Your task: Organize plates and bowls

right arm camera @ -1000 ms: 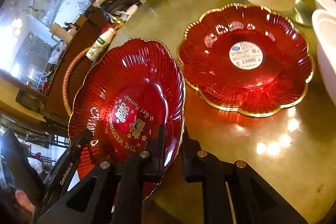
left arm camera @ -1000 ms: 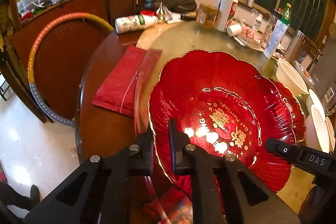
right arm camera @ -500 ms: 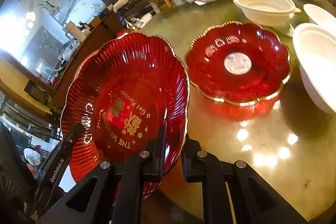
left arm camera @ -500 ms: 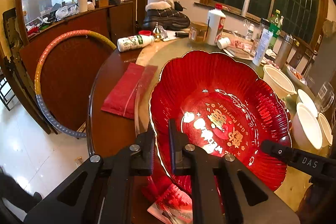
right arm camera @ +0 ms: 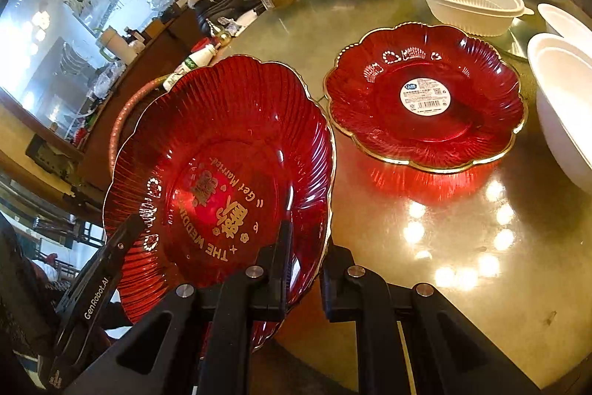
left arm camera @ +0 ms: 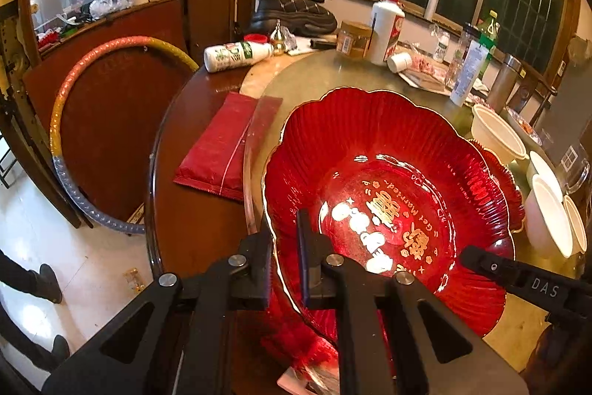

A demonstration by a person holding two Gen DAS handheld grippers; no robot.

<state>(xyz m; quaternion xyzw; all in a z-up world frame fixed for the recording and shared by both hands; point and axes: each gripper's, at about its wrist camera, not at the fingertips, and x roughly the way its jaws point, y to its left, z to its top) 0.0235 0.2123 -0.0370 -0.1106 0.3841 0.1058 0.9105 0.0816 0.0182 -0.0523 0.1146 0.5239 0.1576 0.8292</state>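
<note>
Both grippers hold one red scalloped plate with gold lettering (left arm camera: 388, 180) (right arm camera: 222, 165) tilted above the table's near edge. My left gripper (left arm camera: 285, 247) is shut on its left rim; my right gripper (right arm camera: 307, 258) is shut on its right rim. A second red plate with a white sticker (right arm camera: 425, 95) lies flat on the round table (right arm camera: 462, 247), right of the held plate. A cream strainer bowl (right arm camera: 470, 2) stands behind it. White bowls (right arm camera: 566, 99) sit at the right edge, also in the left wrist view (left arm camera: 547, 213).
A red packet (left arm camera: 225, 143) lies on the wooden table rim at left. Bottles (left arm camera: 384, 24), a jar, a boot (left arm camera: 292, 10) and papers crowd the table's far side. A hoop (left arm camera: 74, 99) leans on a folded tabletop left of the table.
The held plate has risen and shifted a little towards the second red plate, still gripped by both grippers. Both cameras have pulled back and up.
</note>
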